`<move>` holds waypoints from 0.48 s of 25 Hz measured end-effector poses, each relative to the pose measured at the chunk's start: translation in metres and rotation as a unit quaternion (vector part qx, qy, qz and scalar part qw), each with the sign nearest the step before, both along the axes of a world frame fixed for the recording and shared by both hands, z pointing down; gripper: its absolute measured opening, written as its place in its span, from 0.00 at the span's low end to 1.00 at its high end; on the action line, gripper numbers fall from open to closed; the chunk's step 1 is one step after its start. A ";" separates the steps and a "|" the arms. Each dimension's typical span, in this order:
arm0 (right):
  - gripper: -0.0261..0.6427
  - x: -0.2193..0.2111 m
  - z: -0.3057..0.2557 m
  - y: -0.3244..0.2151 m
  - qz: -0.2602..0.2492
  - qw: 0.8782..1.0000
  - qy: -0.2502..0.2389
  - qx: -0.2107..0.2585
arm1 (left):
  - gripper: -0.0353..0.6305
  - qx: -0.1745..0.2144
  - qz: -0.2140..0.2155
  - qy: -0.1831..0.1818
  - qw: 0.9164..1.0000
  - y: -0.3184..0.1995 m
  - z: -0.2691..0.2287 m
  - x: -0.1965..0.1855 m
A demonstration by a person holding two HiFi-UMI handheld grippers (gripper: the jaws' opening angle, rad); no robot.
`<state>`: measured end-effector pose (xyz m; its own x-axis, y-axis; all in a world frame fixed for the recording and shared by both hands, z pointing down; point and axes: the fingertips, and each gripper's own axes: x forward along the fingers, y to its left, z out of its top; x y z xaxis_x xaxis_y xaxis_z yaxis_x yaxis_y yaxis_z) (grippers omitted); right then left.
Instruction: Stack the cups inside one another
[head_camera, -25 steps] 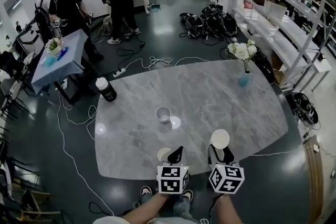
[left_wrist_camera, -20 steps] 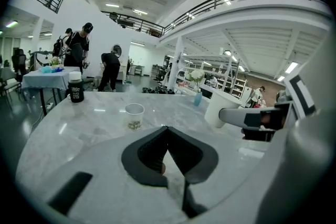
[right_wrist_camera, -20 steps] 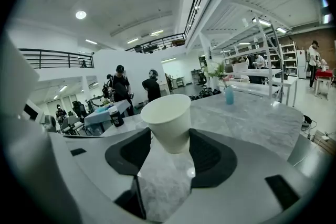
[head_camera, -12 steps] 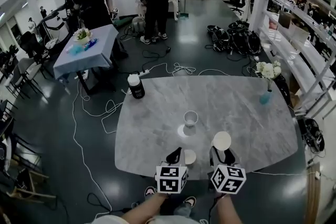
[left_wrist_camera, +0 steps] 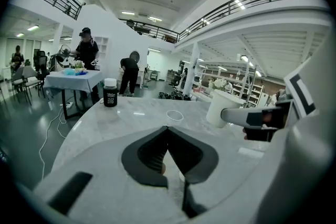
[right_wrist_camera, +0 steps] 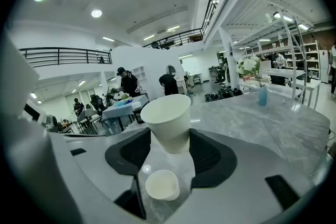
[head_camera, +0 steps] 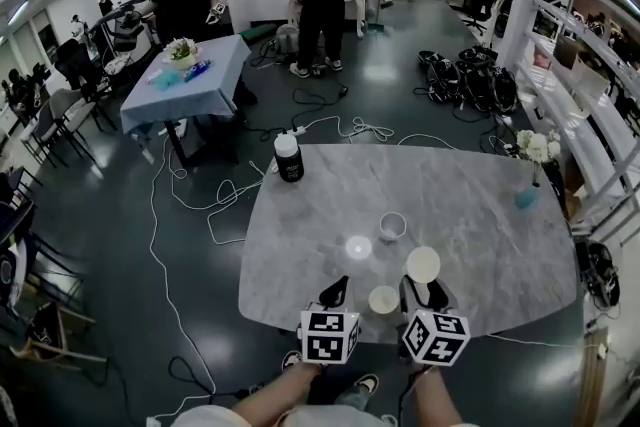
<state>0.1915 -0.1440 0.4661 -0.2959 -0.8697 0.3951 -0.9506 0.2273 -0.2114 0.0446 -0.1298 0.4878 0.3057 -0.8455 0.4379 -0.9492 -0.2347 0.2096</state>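
My right gripper (head_camera: 422,287) (right_wrist_camera: 170,144) is shut on a white paper cup (head_camera: 423,264) (right_wrist_camera: 169,122), held upright above the marble table (head_camera: 480,215). A second white cup (head_camera: 384,299) (right_wrist_camera: 162,184) stands on the table just below and left of it, between the two grippers. A third, paler cup (head_camera: 392,225) (left_wrist_camera: 175,115) stands farther out, mid-table. My left gripper (head_camera: 336,291) (left_wrist_camera: 168,131) is shut with nothing in it, near the table's front edge, left of the second cup. The held cup (left_wrist_camera: 220,107) also shows in the left gripper view.
A black bottle with a white cap (head_camera: 289,158) (left_wrist_camera: 109,93) stands at the table's far left. A blue vase of white flowers (head_camera: 528,177) (right_wrist_camera: 261,93) stands at the far right. People stand beyond by a cloth-covered table (head_camera: 190,80); cables (head_camera: 330,127) lie on the floor.
The head view has swung left. The small cup on the table, earlier left of my left gripper's tips, now sits between the grippers. The right gripper still holds its cup.
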 end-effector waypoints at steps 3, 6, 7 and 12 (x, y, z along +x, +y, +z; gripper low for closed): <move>0.38 -0.009 0.000 0.000 0.000 1.000 0.000 -0.003 | 0.04 -0.001 0.001 0.002 1.000 -0.001 0.000 -0.009; 0.38 -0.020 0.002 0.003 0.004 1.000 -0.003 -0.009 | 0.04 -0.006 0.005 0.002 1.000 0.000 0.003 -0.018; 0.38 -0.023 0.004 0.004 0.005 1.000 -0.004 -0.011 | 0.04 -0.008 0.007 0.002 1.000 0.000 0.004 -0.021; 0.38 -0.030 0.018 0.008 0.016 0.999 -0.008 -0.028 | 0.04 -0.025 0.020 0.002 0.999 0.000 0.017 -0.026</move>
<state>0.1617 -0.1356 0.4839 -0.2755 -0.8551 0.4392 -0.9535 0.1849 -0.2381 0.0191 -0.1297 0.5051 0.3400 -0.8098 0.4781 -0.9387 -0.2613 0.2249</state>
